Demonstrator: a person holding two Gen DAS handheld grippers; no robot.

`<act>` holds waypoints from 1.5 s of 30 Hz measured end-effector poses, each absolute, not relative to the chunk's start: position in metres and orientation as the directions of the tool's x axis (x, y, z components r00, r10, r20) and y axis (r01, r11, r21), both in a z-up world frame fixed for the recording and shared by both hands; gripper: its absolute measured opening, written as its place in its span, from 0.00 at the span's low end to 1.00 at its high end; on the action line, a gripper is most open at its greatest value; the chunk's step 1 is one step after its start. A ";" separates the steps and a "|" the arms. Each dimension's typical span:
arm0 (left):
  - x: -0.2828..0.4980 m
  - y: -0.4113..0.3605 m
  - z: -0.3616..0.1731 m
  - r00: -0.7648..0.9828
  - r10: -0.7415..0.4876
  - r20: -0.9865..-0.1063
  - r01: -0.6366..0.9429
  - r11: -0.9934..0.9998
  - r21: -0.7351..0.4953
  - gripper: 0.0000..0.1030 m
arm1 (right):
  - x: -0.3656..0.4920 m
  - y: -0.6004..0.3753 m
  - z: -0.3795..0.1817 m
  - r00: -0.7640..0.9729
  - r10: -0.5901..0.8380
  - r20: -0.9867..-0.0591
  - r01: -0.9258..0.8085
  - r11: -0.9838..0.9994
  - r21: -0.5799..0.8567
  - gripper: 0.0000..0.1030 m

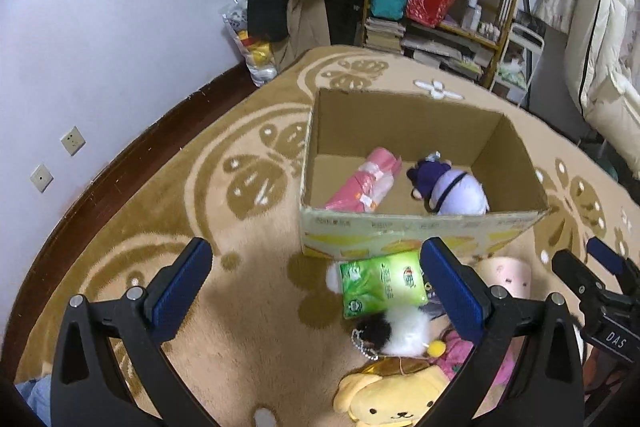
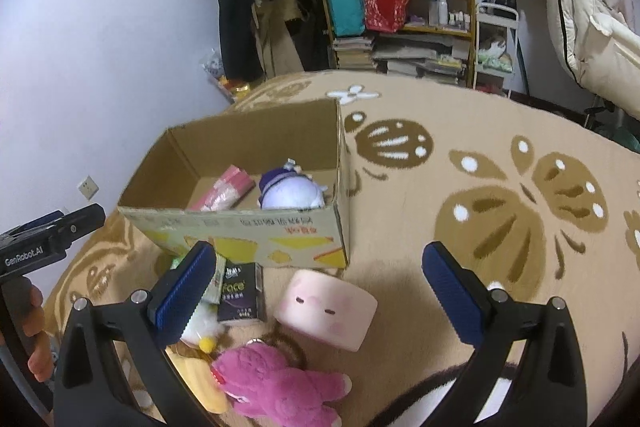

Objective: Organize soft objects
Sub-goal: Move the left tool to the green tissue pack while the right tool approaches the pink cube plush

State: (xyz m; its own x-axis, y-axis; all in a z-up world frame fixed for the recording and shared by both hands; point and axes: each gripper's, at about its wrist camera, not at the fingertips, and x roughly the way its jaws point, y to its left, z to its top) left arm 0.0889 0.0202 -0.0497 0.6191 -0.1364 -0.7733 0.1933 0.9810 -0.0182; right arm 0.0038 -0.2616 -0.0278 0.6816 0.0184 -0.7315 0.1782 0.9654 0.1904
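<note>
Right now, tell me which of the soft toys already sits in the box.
The purple and white plush, lying in the cardboard box beside a pink packet. The pink bear, yellow dog and pink cushion lie outside on the carpet.

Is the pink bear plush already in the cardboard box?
No. The pink bear plush lies on the patterned rug outside the open cardboard box, between the right gripper's open fingers.

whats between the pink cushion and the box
Bare rug, seen in the right wrist view: the pink cushion lies just in front of the box with nothing between them.
</note>
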 end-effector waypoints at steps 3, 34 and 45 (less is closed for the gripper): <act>0.091 0.014 -0.058 0.594 -0.135 -0.793 0.208 0.978 -0.010 1.00 | 0.006 -0.260 -0.033 0.664 0.016 -0.748 0.176 0.968 0.177 1.00; 0.128 -0.040 -0.139 0.423 -0.099 -0.901 0.331 0.942 0.052 1.00 | 0.038 -0.269 -0.096 0.508 0.109 -0.855 0.205 0.948 0.242 1.00; 0.142 -0.047 -0.165 0.368 -0.056 -0.928 0.317 0.946 0.069 1.00 | 0.049 -0.272 -0.121 0.447 0.153 -0.882 0.220 0.936 0.274 1.00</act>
